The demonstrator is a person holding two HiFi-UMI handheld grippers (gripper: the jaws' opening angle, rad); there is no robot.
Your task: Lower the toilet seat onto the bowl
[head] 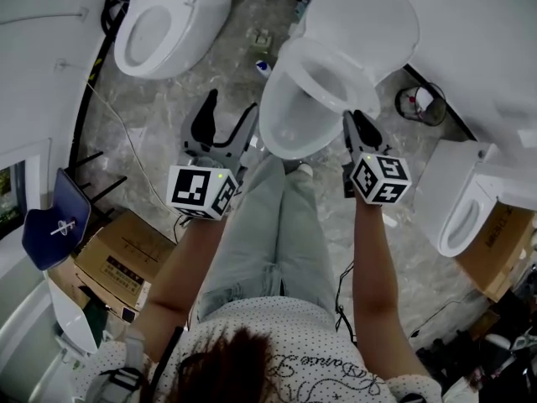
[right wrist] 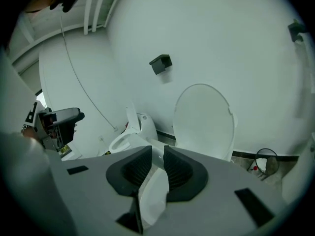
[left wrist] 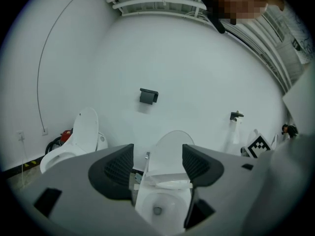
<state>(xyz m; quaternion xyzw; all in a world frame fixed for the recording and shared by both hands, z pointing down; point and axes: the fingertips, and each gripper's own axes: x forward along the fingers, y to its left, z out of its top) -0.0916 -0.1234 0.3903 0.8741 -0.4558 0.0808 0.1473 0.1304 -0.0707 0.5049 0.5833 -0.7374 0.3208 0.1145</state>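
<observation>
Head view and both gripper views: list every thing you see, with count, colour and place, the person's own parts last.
toilets: three, white; centre, top left, right.
toilet seat: one, white, centre toilet, between right gripper's jaws.
lid: one, white, upright behind that seat.
cardboard boxes: two, brown, floor, lower left and right edge.
wall box: one, black, wall above centre toilet.
legs: two, pale trousers, before centre toilet.
left gripper: one, grey, open, empty, left of centre toilet.
right gripper: one, grey, shut on toilet seat.

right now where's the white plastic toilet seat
Head view, top centre: the white plastic toilet seat tilts between raised white lid and white bowl, its edge pinched by the right gripper.
</observation>
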